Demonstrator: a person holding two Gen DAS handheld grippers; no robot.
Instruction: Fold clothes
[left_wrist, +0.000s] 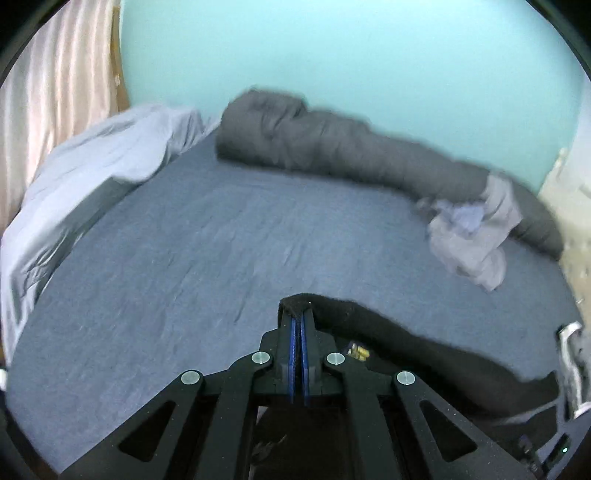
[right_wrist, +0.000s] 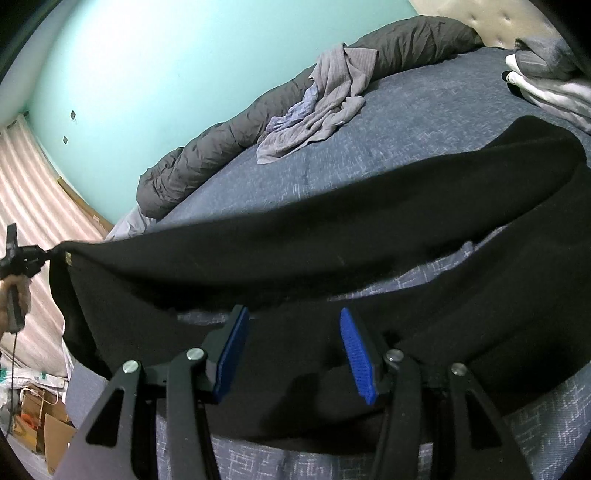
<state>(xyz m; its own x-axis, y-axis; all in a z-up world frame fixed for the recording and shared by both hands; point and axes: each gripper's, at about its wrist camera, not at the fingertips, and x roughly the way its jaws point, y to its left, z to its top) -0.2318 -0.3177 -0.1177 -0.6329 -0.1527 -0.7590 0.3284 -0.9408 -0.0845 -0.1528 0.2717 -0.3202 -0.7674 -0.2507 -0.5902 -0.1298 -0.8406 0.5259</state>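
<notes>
Left fingers (left_wrist: 297, 314) pinch the black garment's (left_wrist: 424, 350) lifted edge; right fingers (right_wrist: 291, 350) stand apart, empty, hiding cloth below; its yellow label (left_wrist: 359, 352) is unreadable.

Black garment (right_wrist: 332, 229), one corner lifted

A pale turquoise wall (left_wrist: 332, 55) fills the top of both views. Pink striped curtains (left_wrist: 48, 92) hang at the left edge. The bed (left_wrist: 203, 258) wears a blue-grey sheet, with a tufted beige headboard (right_wrist: 491, 18) at upper right. Cardboard boxes (right_wrist: 40, 417) sit lower left.
</notes>
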